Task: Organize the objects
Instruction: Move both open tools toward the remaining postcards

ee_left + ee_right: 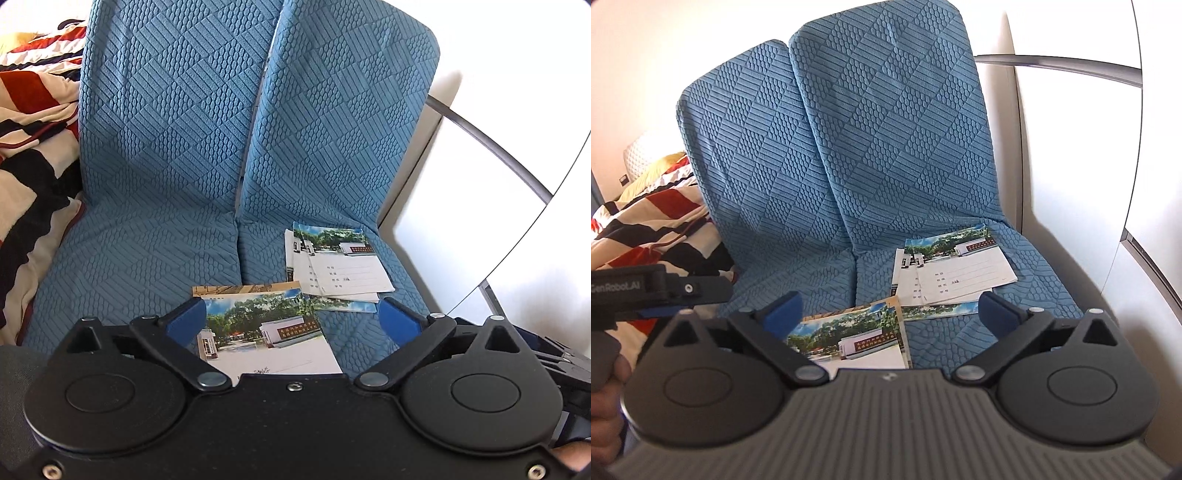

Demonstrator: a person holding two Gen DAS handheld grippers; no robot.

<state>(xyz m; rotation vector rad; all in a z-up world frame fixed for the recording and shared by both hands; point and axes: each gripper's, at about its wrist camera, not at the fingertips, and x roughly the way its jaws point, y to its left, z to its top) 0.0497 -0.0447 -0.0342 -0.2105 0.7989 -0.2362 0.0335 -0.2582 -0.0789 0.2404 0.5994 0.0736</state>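
Nearest in each wrist view are the tongs. The left tongs stand wide apart, their blue pads clear of everything, with a notebook lying flat on the seat below and between them. The right tongs are likewise spread wide and grip nothing; the same notebook, its cover showing trees and a white wall, lies under their gap. In the right wrist view, the left tool's black body shows at the left edge with a hand below it.

Just beyond the notebook, on the right-hand seat cushion, sits a loose stack of notebooks, fanned unevenly, the top one showing ruled lines. Its near edge almost meets the single notebook.

Farther back rise two blue quilted backrests. A striped blanket in red, black and cream lies to the left.
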